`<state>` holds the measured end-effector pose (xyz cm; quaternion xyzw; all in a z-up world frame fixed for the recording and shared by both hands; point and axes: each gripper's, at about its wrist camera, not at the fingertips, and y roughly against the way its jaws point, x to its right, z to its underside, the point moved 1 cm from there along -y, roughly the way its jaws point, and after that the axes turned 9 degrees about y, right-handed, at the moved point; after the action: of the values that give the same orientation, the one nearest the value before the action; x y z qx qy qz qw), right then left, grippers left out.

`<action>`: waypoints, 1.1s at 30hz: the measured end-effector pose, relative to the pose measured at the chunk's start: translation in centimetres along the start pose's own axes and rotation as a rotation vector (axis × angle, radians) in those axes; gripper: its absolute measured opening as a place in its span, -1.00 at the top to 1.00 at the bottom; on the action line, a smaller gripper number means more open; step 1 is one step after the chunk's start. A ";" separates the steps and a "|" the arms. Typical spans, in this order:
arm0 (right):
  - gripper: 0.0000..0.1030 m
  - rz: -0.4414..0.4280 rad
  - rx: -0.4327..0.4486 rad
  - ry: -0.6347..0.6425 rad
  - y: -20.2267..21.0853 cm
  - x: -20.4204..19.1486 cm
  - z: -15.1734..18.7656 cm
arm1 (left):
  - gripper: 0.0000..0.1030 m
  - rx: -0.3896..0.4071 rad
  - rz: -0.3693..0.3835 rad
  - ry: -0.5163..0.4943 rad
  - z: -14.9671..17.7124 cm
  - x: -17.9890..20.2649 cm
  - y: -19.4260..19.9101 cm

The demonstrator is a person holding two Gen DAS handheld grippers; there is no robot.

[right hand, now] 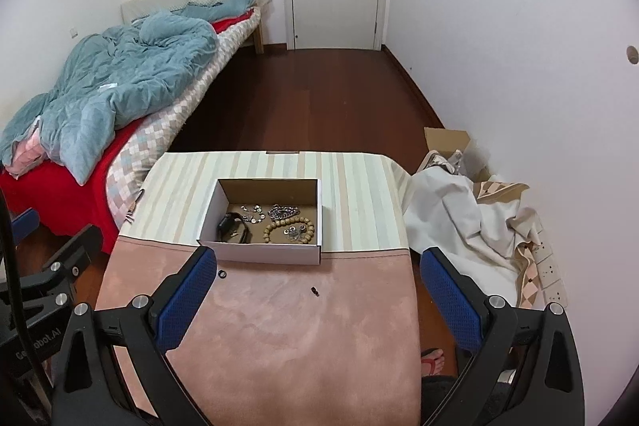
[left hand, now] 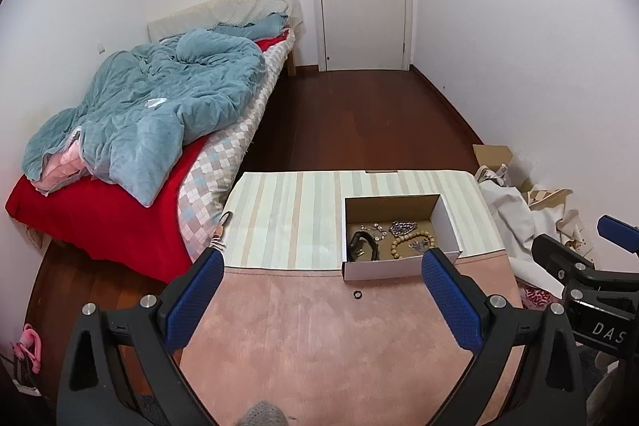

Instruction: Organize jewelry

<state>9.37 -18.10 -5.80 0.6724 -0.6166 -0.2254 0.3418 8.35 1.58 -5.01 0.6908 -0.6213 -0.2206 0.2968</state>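
An open white cardboard box (left hand: 383, 271) (right hand: 259, 253) stands on the table. It holds a black watch (left hand: 363, 246) (right hand: 233, 224), a wooden bead bracelet (left hand: 411, 243) (right hand: 288, 231) and silver chains (right hand: 283, 212). A small dark ring (left hand: 356, 294) (right hand: 221, 273) lies on the pink cloth just in front of the box. Another tiny dark piece (right hand: 315, 291) lies further right. My left gripper (left hand: 321, 266) is open and empty, above the pink cloth near the box. My right gripper (right hand: 317, 264) is open and empty, also before the box.
The table wears a pink cloth (right hand: 279, 338) in front and a striped cloth (right hand: 359, 194) behind. A bed with a blue quilt (left hand: 151, 106) is at left. Crumpled fabric and cardboard (right hand: 471, 202) lie on the floor at right. A foot in a sandal (right hand: 433, 360) is beside the table.
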 end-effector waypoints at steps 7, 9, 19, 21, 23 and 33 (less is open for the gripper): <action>-1.00 -0.009 0.022 -0.010 1.7 0.0 1.0 | -0.96 0.007 -0.062 0.024 0.9 -0.4 0.6; -1.00 -0.038 0.018 -0.030 1.1 0.4 1.5 | -0.96 0.020 -0.085 0.041 1.5 -0.7 0.1; -0.02 -0.125 -0.134 -0.105 -10.7 1.3 8.3 | -0.97 -0.113 -0.212 0.052 7.0 -2.4 -9.3; -0.01 -0.168 -0.124 -0.125 -12.7 1.2 9.5 | -0.97 -0.166 -0.245 0.048 8.2 -2.5 -11.7; -0.01 -0.201 -0.114 -0.138 -14.7 0.9 10.2 | -0.97 -0.205 -0.254 0.044 9.0 -2.5 -13.7; 0.43 -0.160 -0.190 -0.067 -23.1 -1.2 11.0 | -0.96 -0.317 -0.289 0.022 10.8 -2.9 -19.4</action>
<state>16.81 -18.80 -30.30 0.6762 -0.5478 -0.3319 0.3641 14.76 3.93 -26.32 0.7197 -0.4699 -0.3486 0.3737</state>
